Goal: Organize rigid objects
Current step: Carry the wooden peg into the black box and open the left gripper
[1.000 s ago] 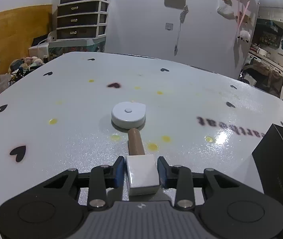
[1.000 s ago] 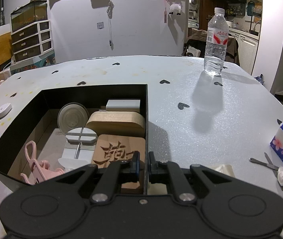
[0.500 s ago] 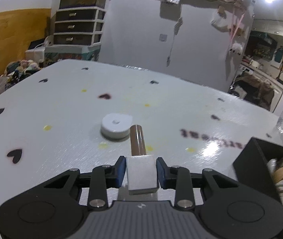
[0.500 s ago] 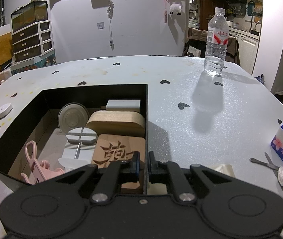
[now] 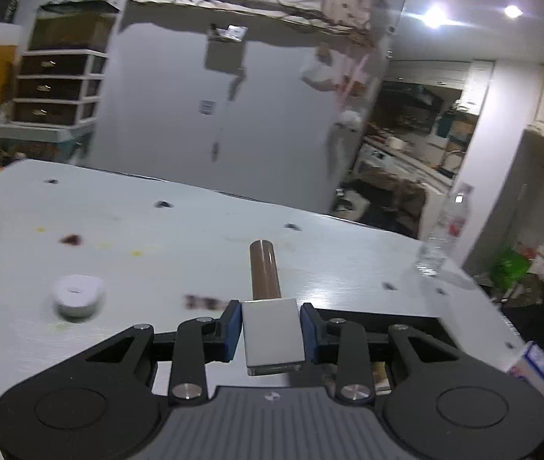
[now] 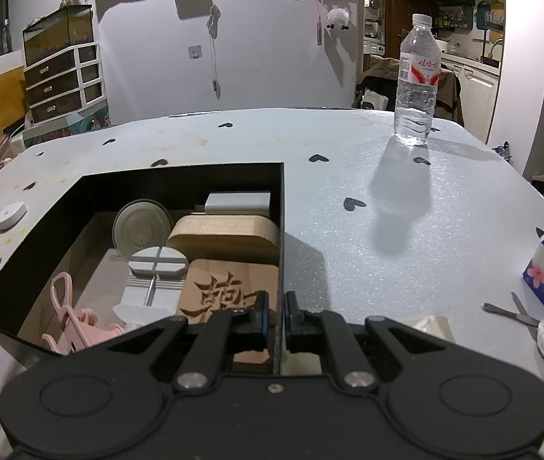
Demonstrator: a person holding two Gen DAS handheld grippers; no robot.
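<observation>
On the pale heart-dotted table (image 6: 387, 230) stands a water bottle (image 6: 415, 84).

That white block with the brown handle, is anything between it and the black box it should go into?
Nothing visible blocks it. The left hand-held gripper holds the white block with the brown handle above the table. The black box is open-topped; the right hand-held gripper pinches its right wall. Free floor remains at its left.
</observation>
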